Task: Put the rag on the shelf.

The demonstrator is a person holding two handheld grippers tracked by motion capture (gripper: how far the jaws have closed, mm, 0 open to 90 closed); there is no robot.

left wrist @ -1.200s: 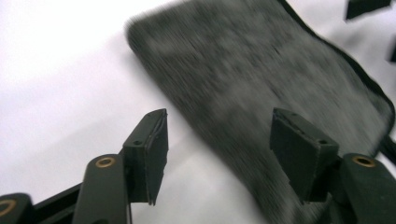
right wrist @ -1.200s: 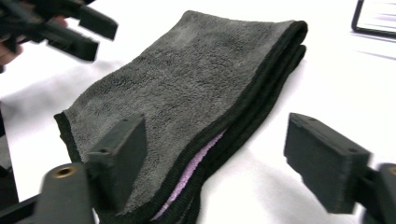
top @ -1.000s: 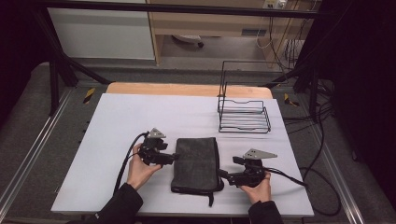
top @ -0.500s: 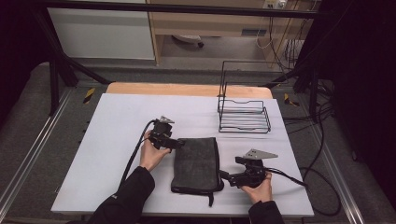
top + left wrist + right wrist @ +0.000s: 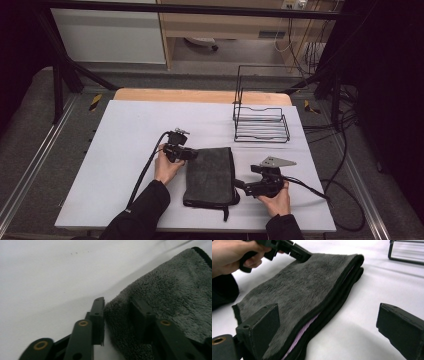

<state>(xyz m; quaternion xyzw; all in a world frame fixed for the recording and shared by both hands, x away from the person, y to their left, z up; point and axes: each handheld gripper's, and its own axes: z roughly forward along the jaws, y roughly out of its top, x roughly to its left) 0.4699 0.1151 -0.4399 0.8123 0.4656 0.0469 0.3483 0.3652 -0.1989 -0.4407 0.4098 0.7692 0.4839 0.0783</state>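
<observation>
Grey folded towel (image 5: 210,175) lies flat on my white worktop (image 5: 125,130), near the front edge, between my two hands, with a lilac layer peeking out of the fold in the right gripper view (image 5: 299,336). My left gripper (image 5: 192,154) sits at the towel's far left corner; its jaws have just been closing, and in the left gripper view one jaw lies on the worktop right against the towel edge while the other rests on top of the pile (image 5: 150,302), so the corner is between them. Whether the pads truly pinch the cloth yet I cannot tell, a gap is visible beside the left one. My left hand (image 5: 166,167) holds that tool low, cable (image 5: 145,172) trailing back along the sleeve. My right gripper (image 5: 241,186) rests at the towel's right edge near the front, jaws spread wide: one lies on the towel's surface, the other stands apart over bare worktop, nothing gripped. My right hand (image 5: 275,200) holds it level. Black wire rack (image 5: 261,125) stands at the back right, well apart from the towel.
</observation>
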